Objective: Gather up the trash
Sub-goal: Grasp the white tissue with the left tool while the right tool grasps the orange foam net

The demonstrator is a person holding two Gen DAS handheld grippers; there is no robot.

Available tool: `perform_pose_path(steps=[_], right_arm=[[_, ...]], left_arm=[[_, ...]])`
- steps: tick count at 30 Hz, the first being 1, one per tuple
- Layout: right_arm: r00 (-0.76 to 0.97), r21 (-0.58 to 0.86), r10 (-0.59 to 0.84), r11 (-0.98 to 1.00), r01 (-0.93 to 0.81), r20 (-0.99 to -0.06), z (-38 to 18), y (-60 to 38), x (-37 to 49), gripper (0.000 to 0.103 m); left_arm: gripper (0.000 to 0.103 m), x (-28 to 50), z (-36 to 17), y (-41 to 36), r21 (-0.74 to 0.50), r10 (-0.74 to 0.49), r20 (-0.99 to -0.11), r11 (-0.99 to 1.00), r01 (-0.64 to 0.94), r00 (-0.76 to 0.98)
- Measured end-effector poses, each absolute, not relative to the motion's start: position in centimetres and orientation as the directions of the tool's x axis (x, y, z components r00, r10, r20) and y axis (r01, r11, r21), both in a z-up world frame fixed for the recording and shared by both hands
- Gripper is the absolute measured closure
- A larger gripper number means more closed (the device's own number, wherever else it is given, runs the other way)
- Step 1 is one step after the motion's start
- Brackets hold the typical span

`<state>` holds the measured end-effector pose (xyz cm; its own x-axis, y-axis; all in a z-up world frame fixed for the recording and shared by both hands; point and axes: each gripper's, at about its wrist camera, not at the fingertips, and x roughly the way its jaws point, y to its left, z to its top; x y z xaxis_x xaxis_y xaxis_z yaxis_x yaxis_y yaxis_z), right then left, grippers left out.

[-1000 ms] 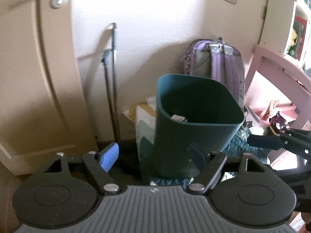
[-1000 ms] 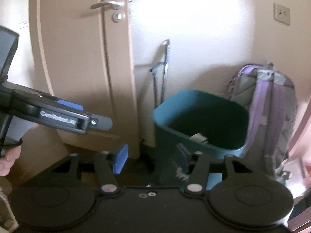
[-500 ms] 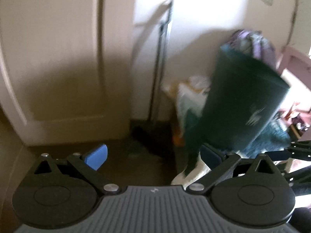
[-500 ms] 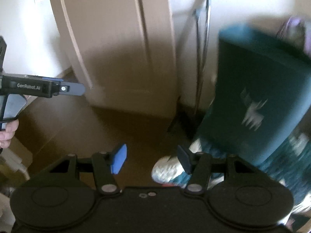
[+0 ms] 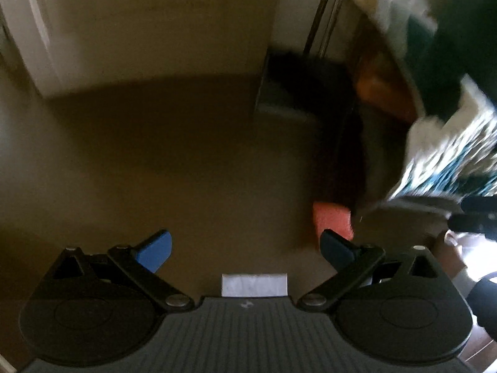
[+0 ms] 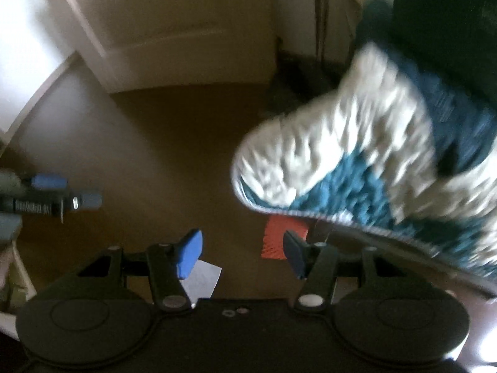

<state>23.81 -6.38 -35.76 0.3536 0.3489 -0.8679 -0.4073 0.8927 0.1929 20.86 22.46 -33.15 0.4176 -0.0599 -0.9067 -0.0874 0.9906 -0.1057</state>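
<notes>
Both tongs are gaping empty: left tongs (image 5: 245, 248) are hanging wide above the white paper scrap (image 5: 254, 285), just beside the orange piece (image 5: 332, 220), ready for grabbing.

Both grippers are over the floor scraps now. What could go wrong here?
1. The white paper lies flat on the floor, so the open left gripper may slide over it.
2. The orange piece sits at the rug edge; the open right gripper could snag the rug.
3. Both frames are blurred, so aim is uncertain.
</notes>
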Motion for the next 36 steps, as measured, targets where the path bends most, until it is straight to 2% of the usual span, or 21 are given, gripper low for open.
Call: perform_pose_path(steps=[10, 15, 19, 28, 29, 31, 36], right_arm=[[0.243, 0.121, 0.206, 0.939, -0.322, -0.948, -50.4, -4.0, 26.7, 0.046], [0.229, 0.079, 0.160, 0.941, -0.329, -0.960, -55.4, -2.5, 28.3, 0.046], [0.220, 0.036, 0.121, 0.935, -0.352, -0.968, -58.6, -1.2, 30.1, 0.046], [0.216, -0.032, 0.054, 0.926, -0.375, -0.975, -63.0, -0.1, 33.0, 0.046], [0.212, -0.037, 0.049, 0.923, -0.382, -0.976, -63.2, 0.0, 33.1, 0.046], [0.209, -0.047, 0.042, 0.914, -0.404, -0.977, -63.5, 0.2, 33.0, 0.046], [0.228, -0.090, 0.022, 0.880, -0.467, -0.973, -63.7, 0.6, 32.3, 0.046]], left_arm=[[0.001, 20.3, -47.1, 19.8, -0.083, -0.077, -0.969, 0.996, -0.017, 0.233], [0.001, 19.9, -52.8, 18.6, -0.097, -0.097, -0.982, 0.995, 0.008, 0.160], [0.002, 19.5, -56.5, 18.0, -0.064, -0.065, -0.991, 0.998, 0.011, 0.121], [0.002, 18.6, -59.2, 17.2, -0.057, -0.059, -0.993, 0.998, 0.022, 0.097], [0.004, 18.6, -59.4, 17.0, -0.052, -0.054, -0.994, 0.998, 0.022, 0.096], [0.013, 18.7, -59.8, 16.9, -0.054, -0.055, -0.996, 0.998, 0.023, 0.077], [0.016, 18.7, -59.9, 16.0, -0.009, -0.013, -0.997, 0.999, 0.050, 0.072]])
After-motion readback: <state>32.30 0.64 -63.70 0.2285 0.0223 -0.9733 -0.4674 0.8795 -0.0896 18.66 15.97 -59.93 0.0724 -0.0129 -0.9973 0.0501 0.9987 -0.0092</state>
